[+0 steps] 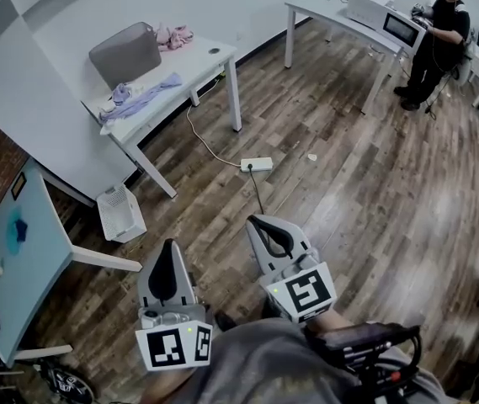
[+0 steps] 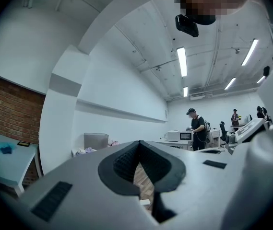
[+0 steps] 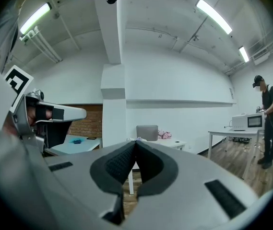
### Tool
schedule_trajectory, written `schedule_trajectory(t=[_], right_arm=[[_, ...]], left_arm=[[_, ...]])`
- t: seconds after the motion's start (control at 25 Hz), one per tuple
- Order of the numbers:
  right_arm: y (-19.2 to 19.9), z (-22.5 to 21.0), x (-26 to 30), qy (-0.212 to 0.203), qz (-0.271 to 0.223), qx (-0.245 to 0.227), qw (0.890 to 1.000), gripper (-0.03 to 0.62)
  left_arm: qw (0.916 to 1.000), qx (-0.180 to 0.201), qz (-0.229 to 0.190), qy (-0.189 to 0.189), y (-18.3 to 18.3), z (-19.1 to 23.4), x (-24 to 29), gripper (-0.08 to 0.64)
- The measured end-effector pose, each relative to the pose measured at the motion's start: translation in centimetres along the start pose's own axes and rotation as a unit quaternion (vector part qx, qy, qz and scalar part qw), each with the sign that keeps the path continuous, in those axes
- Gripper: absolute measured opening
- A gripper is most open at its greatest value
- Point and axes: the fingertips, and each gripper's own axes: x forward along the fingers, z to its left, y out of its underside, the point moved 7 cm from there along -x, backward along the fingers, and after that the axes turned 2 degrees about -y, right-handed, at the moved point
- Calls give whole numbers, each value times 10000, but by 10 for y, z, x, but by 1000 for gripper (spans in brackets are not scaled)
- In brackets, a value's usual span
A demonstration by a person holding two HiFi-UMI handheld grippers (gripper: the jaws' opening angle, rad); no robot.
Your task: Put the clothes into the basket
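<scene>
I see left claw [image 1: 169, 244] and right claw [image 1: 260, 220] clenched, empty, near. On far-left tabletop [image 1: 210, 61] lavender clothes [image 1: 142, 98] lie beside grey basket [image 1: 125, 53], well apart from both claws.

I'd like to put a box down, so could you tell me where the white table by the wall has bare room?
The right end of the table is bare, bordered by the grey basket, the pink clothes and a small dark thing near the corner. The left end is crowded: purple clothes sprawl from the basket's front to the table's edge.
</scene>
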Motion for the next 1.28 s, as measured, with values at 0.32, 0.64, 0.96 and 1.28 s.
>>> schedule_trajectory(t=[0.32,0.64,0.96,1.28], right_arm=[[15,-41,-18,-257,-72,419,9988,8],[29,-51,0,-413,136,735,9963,8],[25,-58,79,-396,275,691,9964,8],[2,-51,187,-446,142,512,9976,8]], left_arm=[[9998,80,176,96,12,-45,17,8],[9993,-2,374,94,23,-36,44,8],[9993,-165,344,51,25,22,103,8],[9998,-180,-11,-15,11,103,165,8]])
